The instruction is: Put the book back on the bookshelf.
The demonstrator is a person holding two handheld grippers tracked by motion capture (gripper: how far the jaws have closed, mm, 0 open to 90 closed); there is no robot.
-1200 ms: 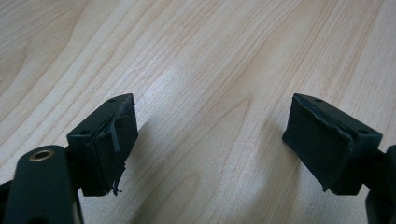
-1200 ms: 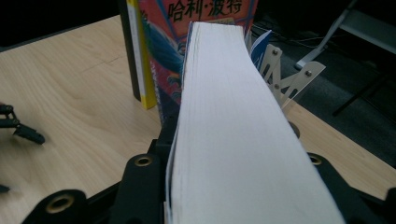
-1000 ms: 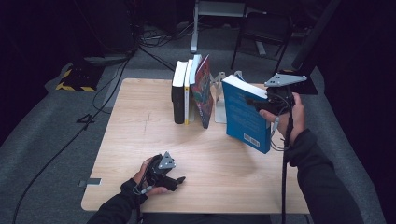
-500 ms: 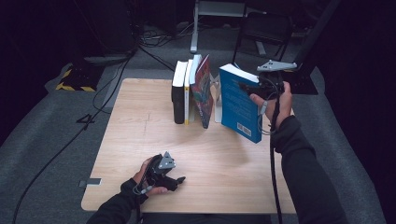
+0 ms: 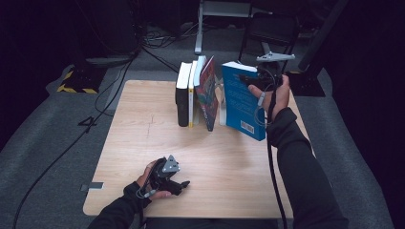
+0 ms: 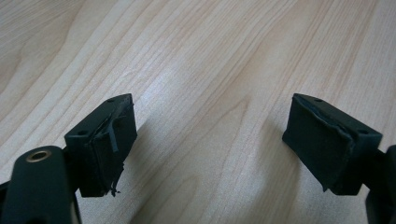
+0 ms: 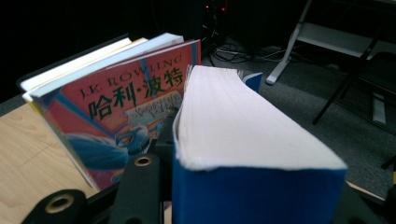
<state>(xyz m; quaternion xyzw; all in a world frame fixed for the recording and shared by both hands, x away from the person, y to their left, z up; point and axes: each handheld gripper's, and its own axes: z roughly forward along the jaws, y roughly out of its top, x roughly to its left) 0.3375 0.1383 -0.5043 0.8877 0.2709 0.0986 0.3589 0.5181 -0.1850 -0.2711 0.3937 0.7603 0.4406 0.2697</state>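
My right gripper [image 5: 252, 81] is shut on the top of a thick blue book [image 5: 242, 105], which it holds nearly upright at the right end of a row of books. In the right gripper view its white page edge [image 7: 233, 126] runs away between the jaws of the right gripper [image 7: 252, 200]. Just left of it leans a red illustrated book [image 5: 208, 95] [image 7: 121, 121], then a pale book [image 5: 192, 93] and a black book [image 5: 182, 100]. My left gripper [image 5: 179, 183] [image 6: 210, 149] rests open on the wooden table [image 5: 143, 133] near its front edge, with nothing between its fingers.
A dark chair [image 5: 267, 33] and a metal stand [image 5: 203, 28] are behind the table on the grey floor, with cables [image 5: 110, 90] trailing at the left. The right gripper's cable [image 5: 272, 157] hangs down along the forearm.
The right hand has carried the blue book leftward toward the row of books and stood it more upright. The left hand has kept still.
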